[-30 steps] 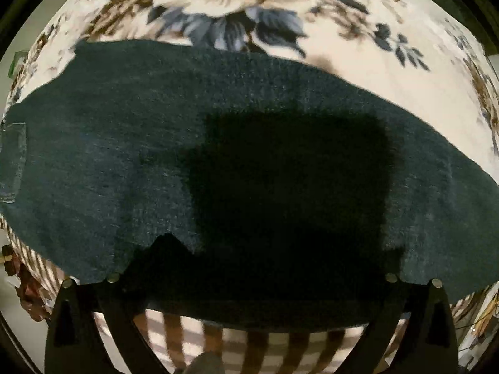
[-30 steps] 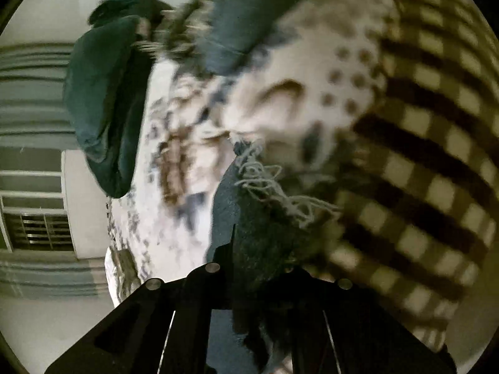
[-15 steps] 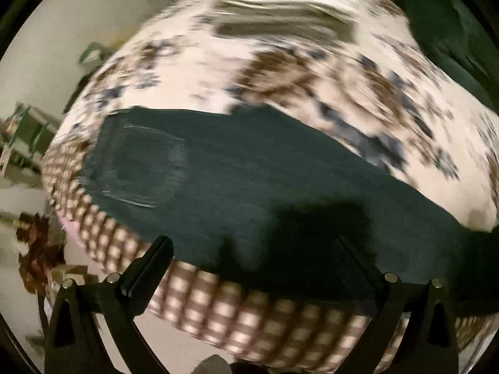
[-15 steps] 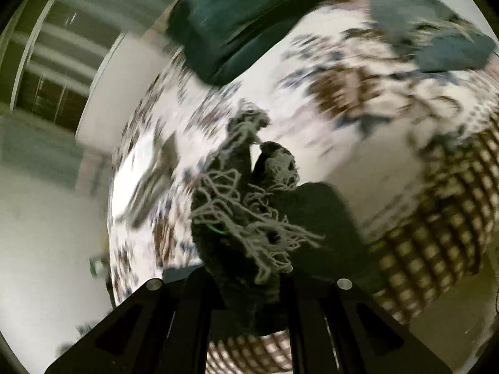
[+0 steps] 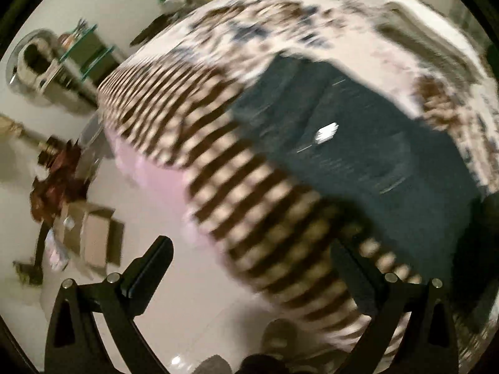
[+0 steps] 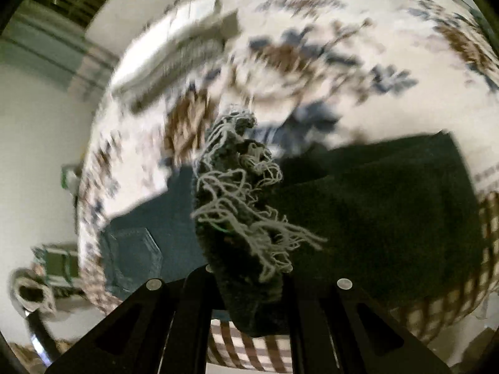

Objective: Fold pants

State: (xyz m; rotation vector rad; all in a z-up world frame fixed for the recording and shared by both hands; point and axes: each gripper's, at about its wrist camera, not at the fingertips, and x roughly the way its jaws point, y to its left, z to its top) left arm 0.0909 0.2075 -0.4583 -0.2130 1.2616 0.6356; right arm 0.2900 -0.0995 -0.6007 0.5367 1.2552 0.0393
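Right gripper (image 6: 246,280) clamped on pants' (image 6: 374,218) frayed hem (image 6: 243,193) above bed (image 6: 312,62); left gripper (image 5: 249,268) wide apart, empty.

Dark pants (image 6: 374,218) (frayed hem raised) on bed

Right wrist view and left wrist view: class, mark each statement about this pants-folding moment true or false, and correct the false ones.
1. The right gripper is shut on the frayed hem of the dark denim pants. True.
2. The left gripper holds a fold of denim. False: its jaws stand open with nothing between them.
3. The pants lie on a floral bedspread with a brown checked border. True.
4. The hem's loose threads are bright red. False: they are pale grey-white.
5. A back pocket shows on the pants. True.
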